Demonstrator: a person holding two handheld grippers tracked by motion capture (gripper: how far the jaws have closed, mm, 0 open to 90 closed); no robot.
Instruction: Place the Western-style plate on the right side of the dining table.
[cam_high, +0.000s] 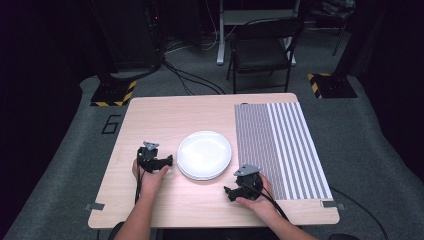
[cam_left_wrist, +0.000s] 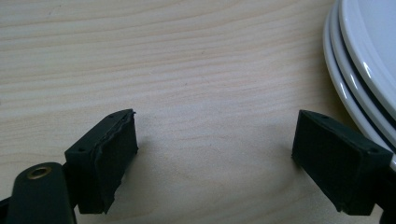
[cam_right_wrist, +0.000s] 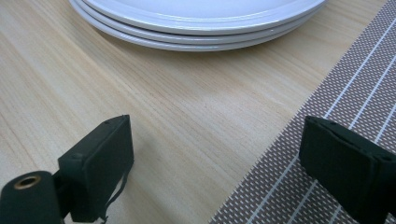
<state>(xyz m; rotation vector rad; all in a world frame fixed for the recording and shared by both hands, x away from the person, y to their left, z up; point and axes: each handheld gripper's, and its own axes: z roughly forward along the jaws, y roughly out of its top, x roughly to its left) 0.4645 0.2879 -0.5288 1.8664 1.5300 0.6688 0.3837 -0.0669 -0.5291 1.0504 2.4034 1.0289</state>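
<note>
A stack of three white plates (cam_high: 204, 154) lies in the middle of the wooden table (cam_high: 165, 115). My left gripper (cam_high: 167, 161) rests just left of the stack, its jaws pointing at the rim. In the left gripper view its jaws (cam_left_wrist: 215, 158) stand wide apart over bare wood, with the plates (cam_left_wrist: 359, 60) at the right edge. My right gripper (cam_high: 229, 192) sits near the front edge, below and right of the stack. It is open (cam_right_wrist: 215, 163), one jaw over wood and one over the striped placemat (cam_right_wrist: 327, 93), with the plates (cam_right_wrist: 196, 23) ahead. Neither gripper holds anything.
The grey striped placemat (cam_high: 285, 145) covers the right part of the table from back to front. A black folding chair (cam_high: 262, 47) stands on the floor beyond the far edge. Bare wood lies behind the plates and along the front.
</note>
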